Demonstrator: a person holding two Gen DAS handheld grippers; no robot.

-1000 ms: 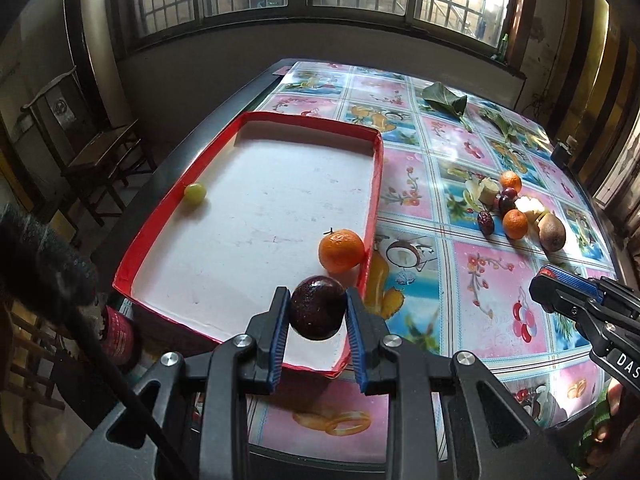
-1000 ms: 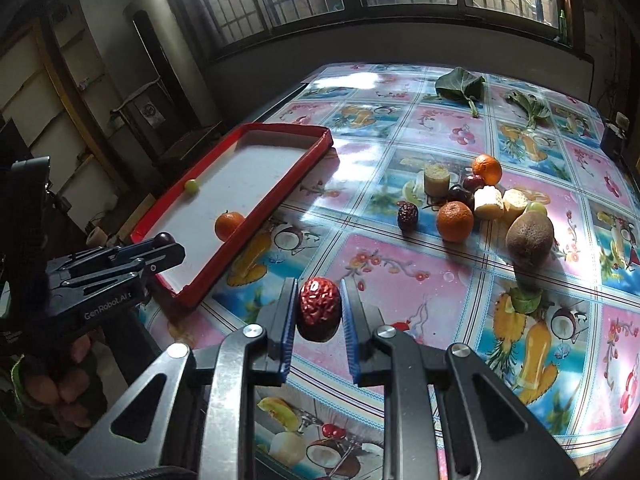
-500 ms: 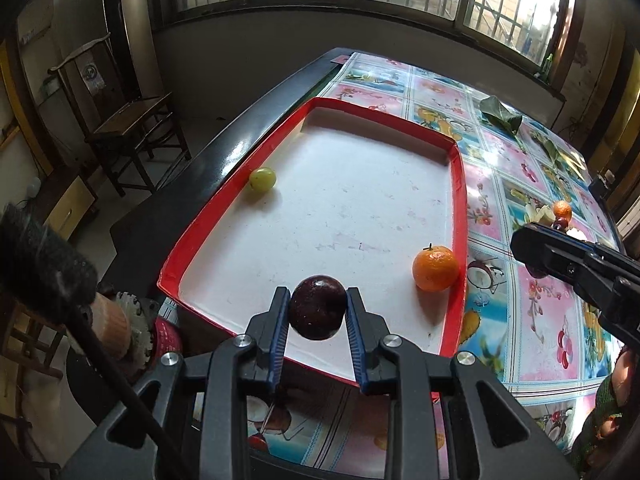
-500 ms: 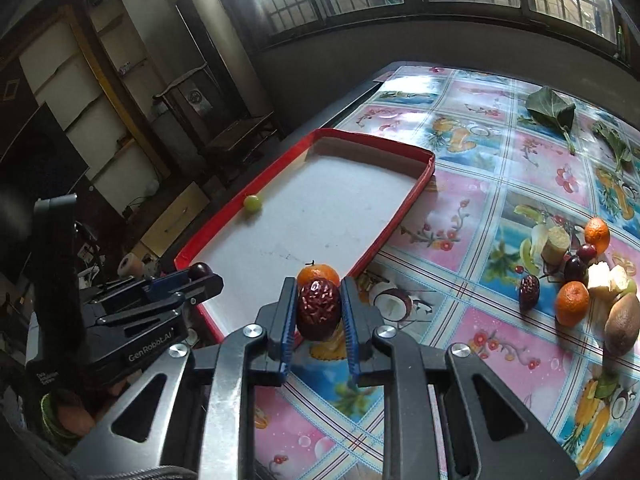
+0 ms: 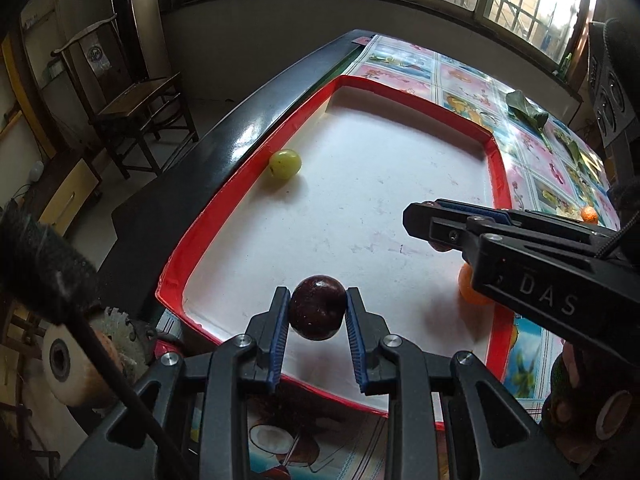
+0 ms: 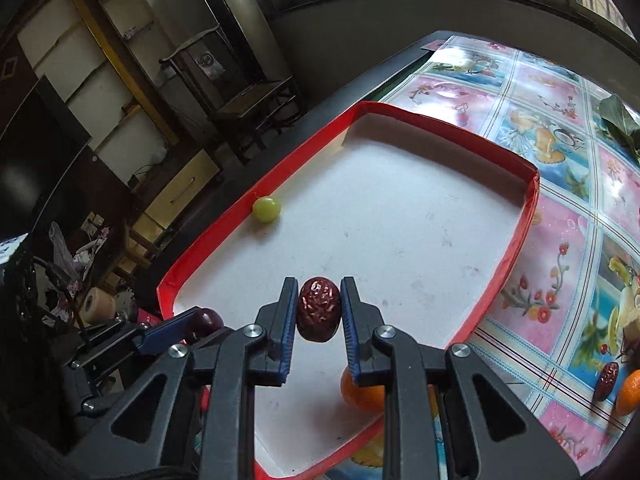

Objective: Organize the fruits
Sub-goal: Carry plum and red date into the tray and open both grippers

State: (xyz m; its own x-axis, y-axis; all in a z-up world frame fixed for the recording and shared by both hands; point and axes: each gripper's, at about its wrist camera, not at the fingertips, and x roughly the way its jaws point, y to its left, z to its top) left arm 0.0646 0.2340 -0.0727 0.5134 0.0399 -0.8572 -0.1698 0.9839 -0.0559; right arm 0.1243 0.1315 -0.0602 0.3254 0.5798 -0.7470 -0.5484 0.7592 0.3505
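Observation:
My left gripper (image 5: 318, 320) is shut on a dark purple round plum (image 5: 318, 307) above the near end of the red-rimmed white tray (image 5: 208, 216). My right gripper (image 6: 319, 318) is shut on a wrinkled red date (image 6: 319, 309) over the same tray (image 6: 520, 236). The right gripper also shows in the left wrist view (image 5: 424, 216), reaching in from the right. The left gripper with its plum (image 6: 206, 320) shows at lower left in the right wrist view. A green grape (image 5: 285, 164) (image 6: 266, 209) lies by the tray's left wall. An orange (image 5: 474, 292) (image 6: 362, 394) lies near the tray's near right corner, partly hidden.
The table has a fruit-print cloth (image 6: 560, 120). More fruit lies on it at the right: another date (image 6: 605, 376) and an orange (image 6: 628, 394). A green leaf (image 5: 526, 114) lies farther back. A wooden chair (image 5: 132, 108) stands left of the table.
Both grippers have moved in over the tray with their fruit held. The right gripper has come from over the cloth to above the tray's near end, beside the left one.

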